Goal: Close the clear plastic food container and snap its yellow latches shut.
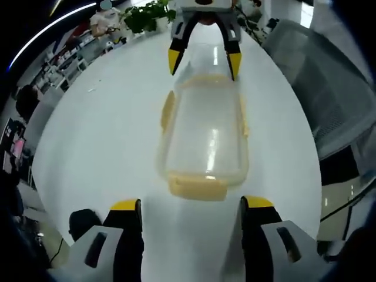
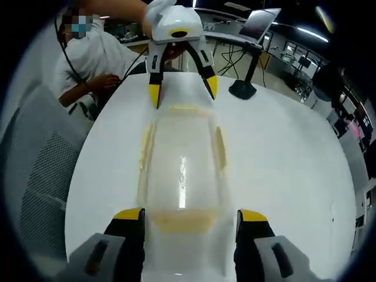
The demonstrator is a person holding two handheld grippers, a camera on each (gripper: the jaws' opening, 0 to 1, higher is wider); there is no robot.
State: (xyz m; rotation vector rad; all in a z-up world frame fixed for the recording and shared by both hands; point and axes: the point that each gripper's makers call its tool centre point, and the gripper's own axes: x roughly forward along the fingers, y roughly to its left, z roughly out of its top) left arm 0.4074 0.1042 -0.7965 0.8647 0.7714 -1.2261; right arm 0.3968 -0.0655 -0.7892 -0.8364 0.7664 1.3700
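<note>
— Where are we, then?
— An open-plan office or lab floor. Round white table (image 1: 100, 135), mesh chair (image 1: 335, 106) pulled up beside it.
— Anything behind?
— Shelves (image 1: 70, 53) of small items along the far side, a plant (image 1: 147, 14) at the table's edge, strip lights overhead.
— And the other view?
— A black monitor stand (image 2: 244, 88) on the table, desks (image 2: 294, 56) with screens beyond, and a seated person (image 2: 94, 59) with cables running near their hands.
</note>
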